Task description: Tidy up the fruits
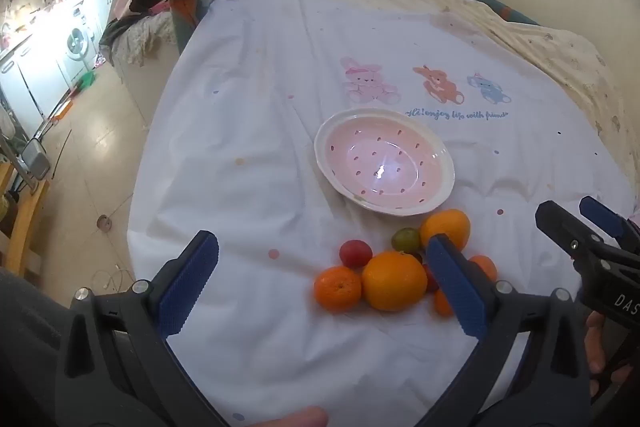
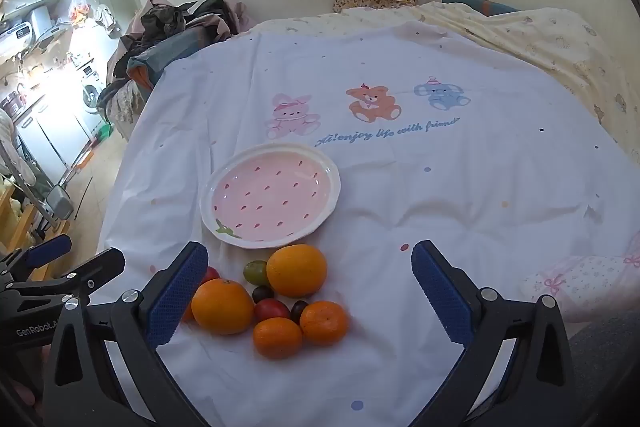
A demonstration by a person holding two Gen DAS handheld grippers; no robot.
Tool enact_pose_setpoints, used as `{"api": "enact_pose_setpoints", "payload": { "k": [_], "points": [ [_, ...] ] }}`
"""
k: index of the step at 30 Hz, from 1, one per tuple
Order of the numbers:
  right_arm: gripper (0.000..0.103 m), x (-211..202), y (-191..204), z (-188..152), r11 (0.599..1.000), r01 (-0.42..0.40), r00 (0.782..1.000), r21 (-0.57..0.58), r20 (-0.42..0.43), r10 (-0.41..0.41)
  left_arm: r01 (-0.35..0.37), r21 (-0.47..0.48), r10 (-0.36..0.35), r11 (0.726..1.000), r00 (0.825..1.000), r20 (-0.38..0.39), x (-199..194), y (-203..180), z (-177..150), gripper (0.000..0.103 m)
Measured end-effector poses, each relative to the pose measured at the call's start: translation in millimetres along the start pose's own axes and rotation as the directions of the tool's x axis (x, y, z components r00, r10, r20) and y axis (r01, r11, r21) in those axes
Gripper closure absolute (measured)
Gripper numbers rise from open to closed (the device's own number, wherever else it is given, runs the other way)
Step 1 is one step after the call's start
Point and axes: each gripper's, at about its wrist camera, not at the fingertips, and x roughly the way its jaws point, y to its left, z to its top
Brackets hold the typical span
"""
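open tongs (image 2: 310,291) above fruits (image 2: 264,301) clustered beside upright bowl (image 2: 224,227).

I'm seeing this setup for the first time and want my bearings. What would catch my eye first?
A cluster of fruit, led by a big orange, sits on a white sheet printed with cartoon animals. Just beyond the fruit lies an empty pink strawberry-patterned plate. The left gripper and right gripper hover wide open over the near edge, holding nothing.
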Motion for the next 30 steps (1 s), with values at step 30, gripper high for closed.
{"api": "enact_pose_setpoints", "payload": {
  "k": [30],
  "points": [
    [0.0,0.2,7.1,-1.4,1.0,0.013,1.0,-0.02,-0.003,-0.013,0.017,-0.002,-0.016,1.0,1.0,0.015,-2.1,-2.9,0.2,0.0]
  ]
}}
